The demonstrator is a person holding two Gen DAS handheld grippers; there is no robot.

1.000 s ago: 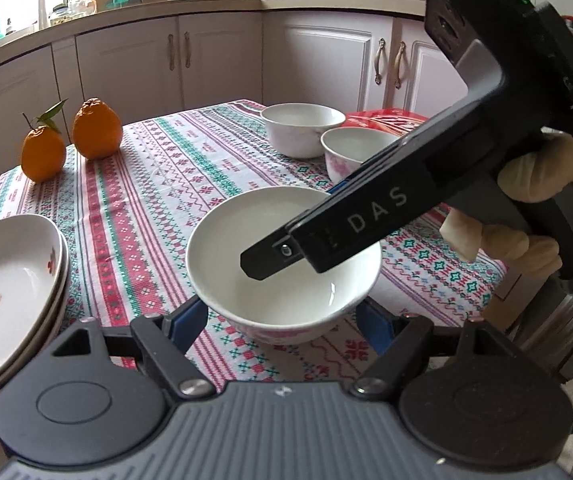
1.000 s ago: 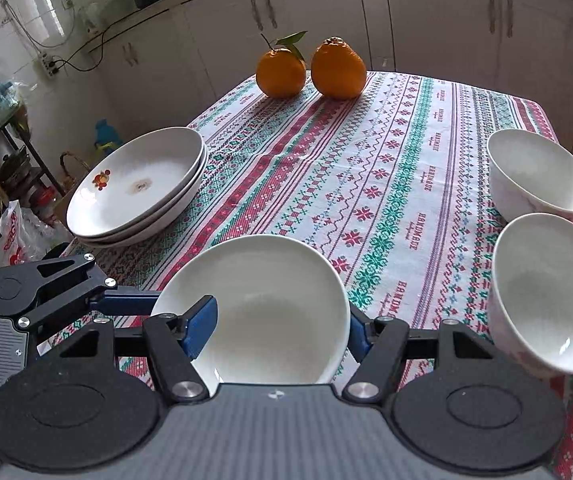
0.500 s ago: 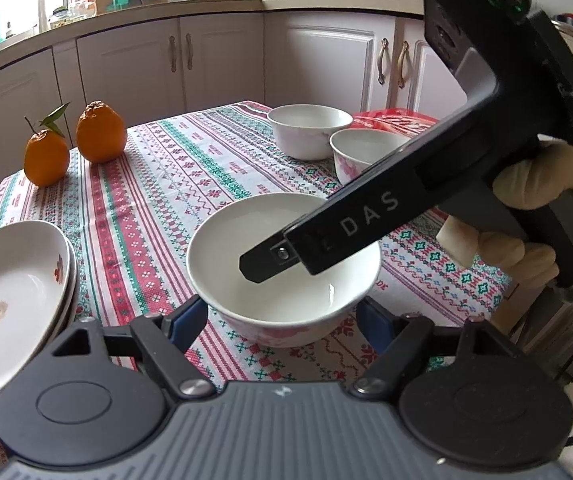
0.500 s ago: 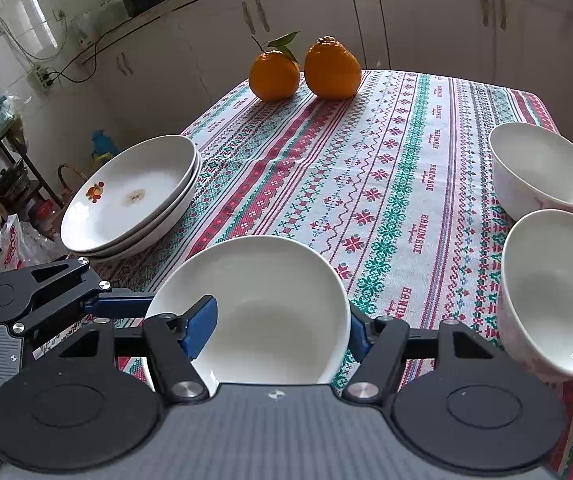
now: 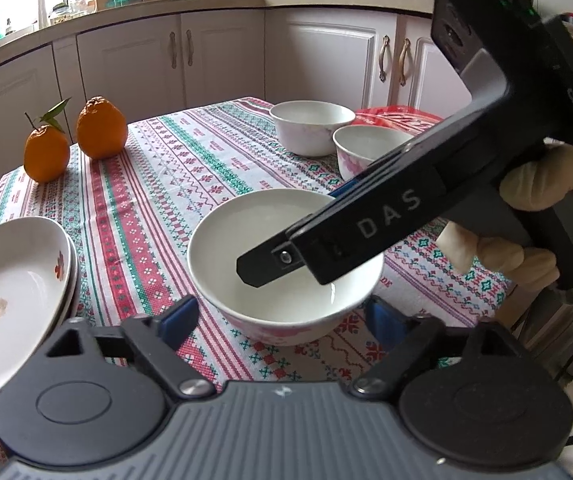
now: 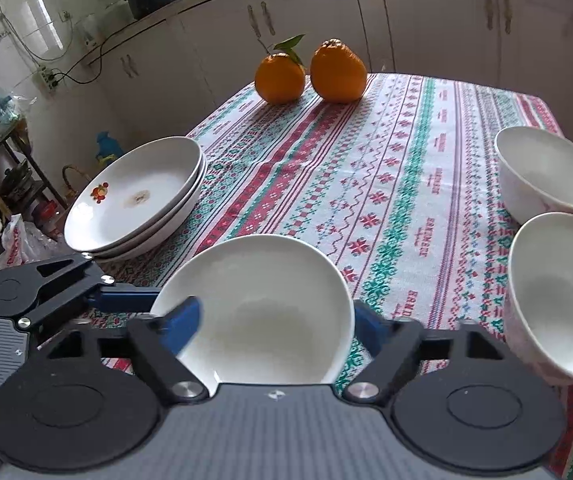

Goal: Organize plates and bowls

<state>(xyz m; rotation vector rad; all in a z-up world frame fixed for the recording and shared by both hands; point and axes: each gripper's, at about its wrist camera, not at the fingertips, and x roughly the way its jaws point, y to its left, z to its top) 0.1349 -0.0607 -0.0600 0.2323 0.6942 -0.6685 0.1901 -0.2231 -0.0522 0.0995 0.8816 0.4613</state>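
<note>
- With both sets of jaws opening around it, the near bowl (image 5: 282,280) on the tablecloth (image 5: 190,184) risked being tipped by a snagging finger as either tool withdrew.
- It stood between the left gripper (image 5: 282,320) jaws, clear of the pads; the right gripper (image 6: 276,328) straddled its rim, one finger inside.
- Two bowls (image 6: 550,172) and stacked plates (image 6: 134,196) waited beyond.

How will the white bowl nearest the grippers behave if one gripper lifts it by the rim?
The nearest bowl looks like glazed ceramic, so probably stiff, rather heavy for its size, and breakable if dropped. Its glossy surface may slip in a rim grip. It stands on a narrow foot on the tablecloth, so a sideways push might tip it.
</note>
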